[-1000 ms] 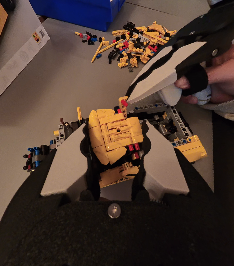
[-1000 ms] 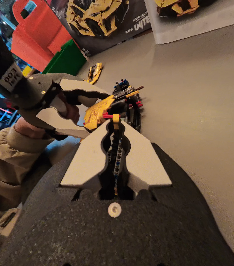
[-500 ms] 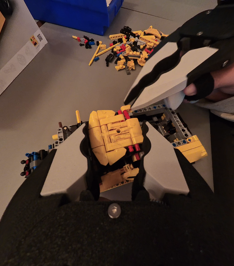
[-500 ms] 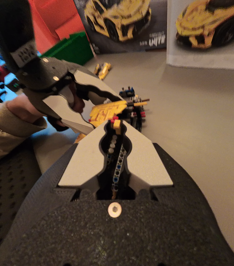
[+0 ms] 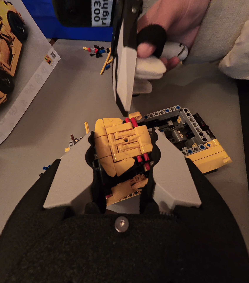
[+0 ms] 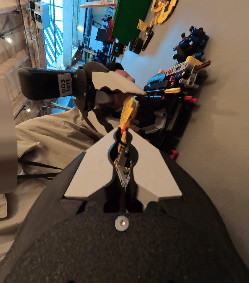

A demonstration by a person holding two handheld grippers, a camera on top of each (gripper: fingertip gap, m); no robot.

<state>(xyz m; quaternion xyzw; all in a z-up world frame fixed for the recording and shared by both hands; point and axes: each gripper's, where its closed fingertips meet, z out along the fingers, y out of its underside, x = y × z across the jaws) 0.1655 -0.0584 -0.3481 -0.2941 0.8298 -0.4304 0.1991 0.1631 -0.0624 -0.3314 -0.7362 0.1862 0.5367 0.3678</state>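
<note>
two grippers meet at one model. my left gripper (image 5: 123, 134), frame centre, clamps the yellow body panel (image 5: 121, 145) of the half-built brick car (image 5: 186, 137) between spread fingers. my right gripper (image 5: 124, 112) descends from the upper centre, fingers pressed together on the small yellow connector (image 5: 135, 115) with red pins, touching the panel's far edge; its long axis runs toward the grey beam frame (image 5: 189, 121). grey tabletop (image 5: 68, 98); loose parts (image 5: 97, 51), blue bin (image 5: 78, 33), printed box (image 5: 1, 46) beyond.

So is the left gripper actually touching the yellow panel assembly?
Touching: the left wrist view shows the left gripper closed against both sides of the yellow panel assembly, no gap either side.
</note>
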